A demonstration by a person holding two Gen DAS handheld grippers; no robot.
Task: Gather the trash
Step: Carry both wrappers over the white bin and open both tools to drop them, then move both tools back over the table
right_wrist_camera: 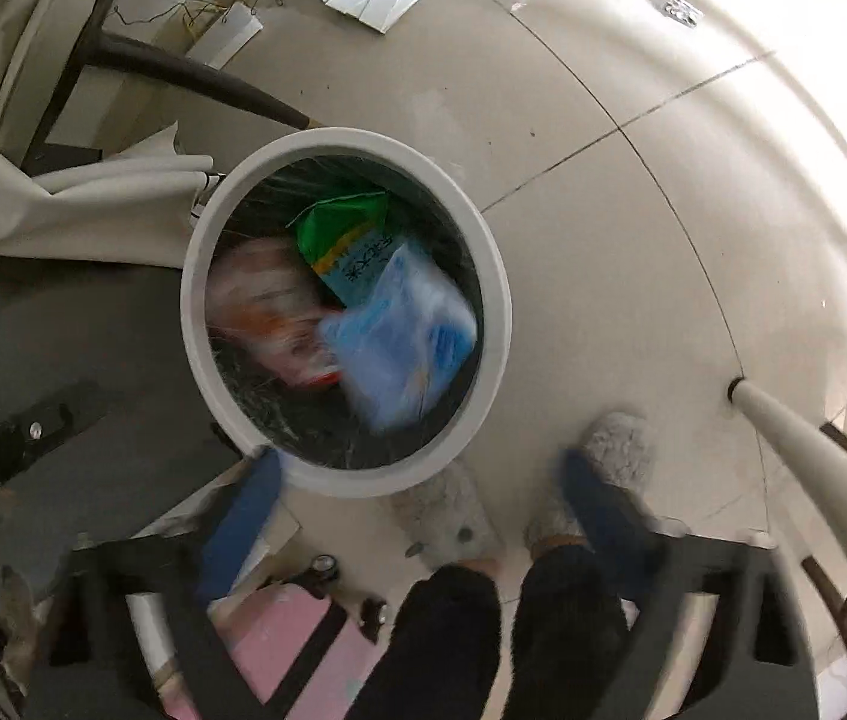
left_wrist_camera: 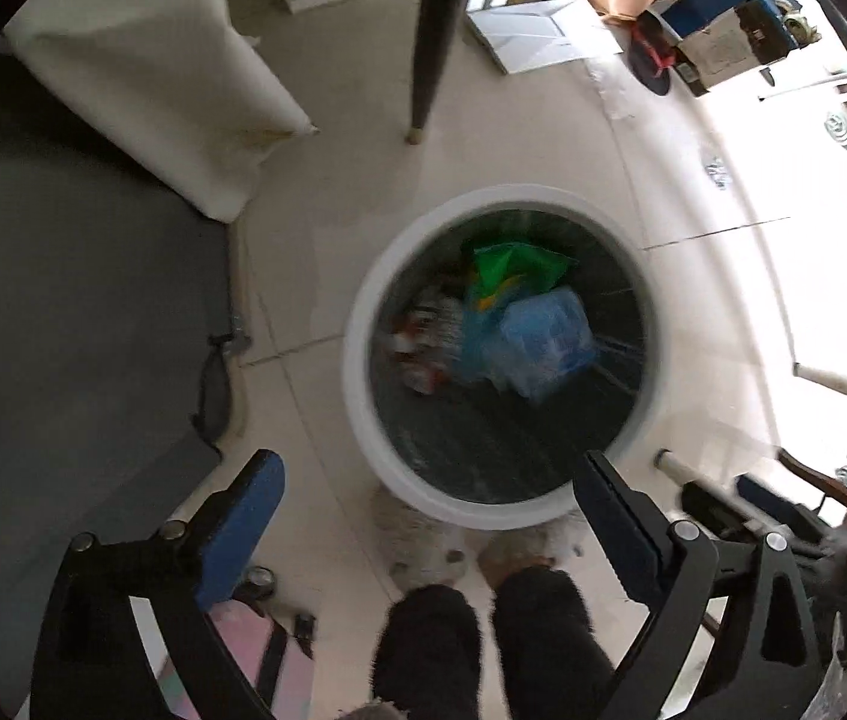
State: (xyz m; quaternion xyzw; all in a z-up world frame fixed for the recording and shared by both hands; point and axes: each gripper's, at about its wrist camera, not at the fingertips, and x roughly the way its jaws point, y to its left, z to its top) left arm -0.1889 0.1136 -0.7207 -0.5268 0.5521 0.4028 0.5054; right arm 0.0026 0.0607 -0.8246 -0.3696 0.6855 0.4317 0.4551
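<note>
Fluffy slippers (right_wrist_camera: 453,516), pink bag (right_wrist_camera: 279,642)

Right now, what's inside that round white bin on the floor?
The white bin holds a green packet, a pale blue plastic bag lying partly over it, and a blurred red-and-white wrapper, all on a dark liner. Anything beneath them is covered.

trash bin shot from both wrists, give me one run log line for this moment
left gripper: open, empty | right gripper: open, empty | round white-rimmed trash bin: holds green packet, blue plastic bag
</note>
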